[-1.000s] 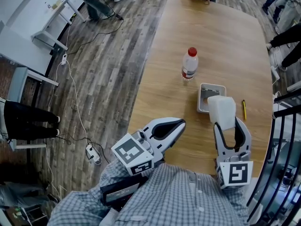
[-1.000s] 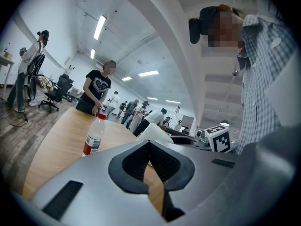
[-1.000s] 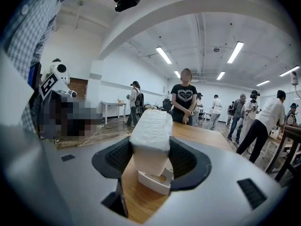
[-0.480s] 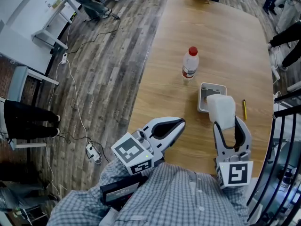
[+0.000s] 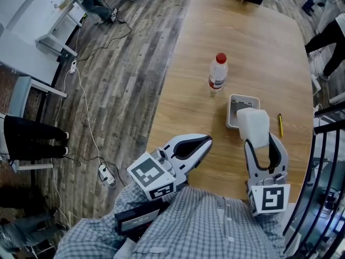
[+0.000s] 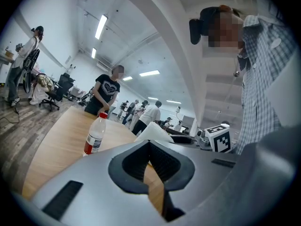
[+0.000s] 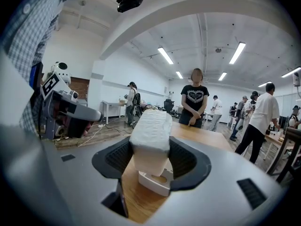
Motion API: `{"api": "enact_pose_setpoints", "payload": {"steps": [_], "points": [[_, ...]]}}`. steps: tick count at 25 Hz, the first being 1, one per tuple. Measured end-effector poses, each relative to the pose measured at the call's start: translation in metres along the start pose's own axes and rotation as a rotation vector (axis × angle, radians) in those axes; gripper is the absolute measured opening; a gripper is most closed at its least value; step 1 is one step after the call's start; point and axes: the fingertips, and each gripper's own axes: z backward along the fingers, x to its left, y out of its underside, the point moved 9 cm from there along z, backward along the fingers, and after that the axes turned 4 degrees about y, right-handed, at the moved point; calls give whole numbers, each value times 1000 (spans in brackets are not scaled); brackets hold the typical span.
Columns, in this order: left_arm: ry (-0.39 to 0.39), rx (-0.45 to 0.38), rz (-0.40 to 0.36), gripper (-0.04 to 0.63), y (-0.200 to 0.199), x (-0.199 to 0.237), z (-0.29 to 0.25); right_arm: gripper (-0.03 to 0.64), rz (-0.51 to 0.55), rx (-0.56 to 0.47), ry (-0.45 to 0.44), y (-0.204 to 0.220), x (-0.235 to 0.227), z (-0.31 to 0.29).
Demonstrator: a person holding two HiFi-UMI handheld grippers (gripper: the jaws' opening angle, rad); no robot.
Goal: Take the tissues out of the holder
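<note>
One tissue pack (image 5: 253, 124) gripped in right claw (image 5: 262, 140), above holder (image 5: 235, 102); left claw (image 5: 204, 141) closed.

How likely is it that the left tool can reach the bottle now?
Probably yes: bare table lies between the shut left tool and the bottle; the right tool, holding tissues, is off to one side. The left must open first.

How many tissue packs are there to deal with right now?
1. The tissue pack is clamped in the right gripper, over the holder. The holder's visible part looks empty, but the pack hides its near end.
</note>
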Motion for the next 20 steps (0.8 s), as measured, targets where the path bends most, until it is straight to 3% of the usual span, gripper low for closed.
{"api": "enact_pose_setpoints", "payload": {"steps": [20], "points": [[8, 1, 3, 6, -2, 1, 0, 249, 6, 16, -4, -1, 2, -1]]}}
